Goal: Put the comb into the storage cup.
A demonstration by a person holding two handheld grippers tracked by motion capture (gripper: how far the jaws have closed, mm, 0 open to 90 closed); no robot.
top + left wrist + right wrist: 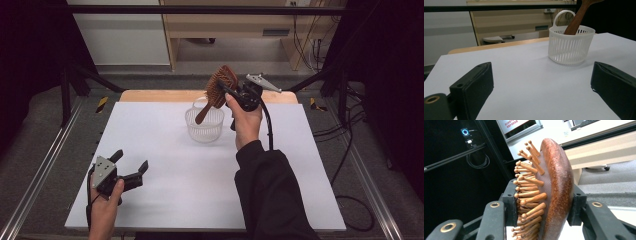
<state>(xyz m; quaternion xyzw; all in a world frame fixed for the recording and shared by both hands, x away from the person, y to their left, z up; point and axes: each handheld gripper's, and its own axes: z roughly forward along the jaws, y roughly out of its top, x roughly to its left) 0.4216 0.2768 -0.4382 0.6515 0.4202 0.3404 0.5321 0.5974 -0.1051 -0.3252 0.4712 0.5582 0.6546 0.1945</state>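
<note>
A wooden hairbrush (218, 89) is clamped by its head between the jaws of the right hand-held gripper (229, 91), which is held up above the far middle of the white surface (165, 145). In the right gripper view the brush head (549, 192) is seen pressed from both sides, one jaw pad against the wooden pins and the other against the smooth rounded back. The brush is tilted, its handle pointing down and its lower end reaching inside a small white slatted basket (204, 124) that stands on the surface just beside the right hand (246, 122). In the left gripper view the handle (577, 18) is seen leaning in the basket (571, 45) close to its looped carrying handle. The left hand-held gripper (131, 171) is held low over the near left part of the surface, well apart from the basket; its jaws are spread wide, and nothing is seen between them but the bare white surface (531, 82).
</note>
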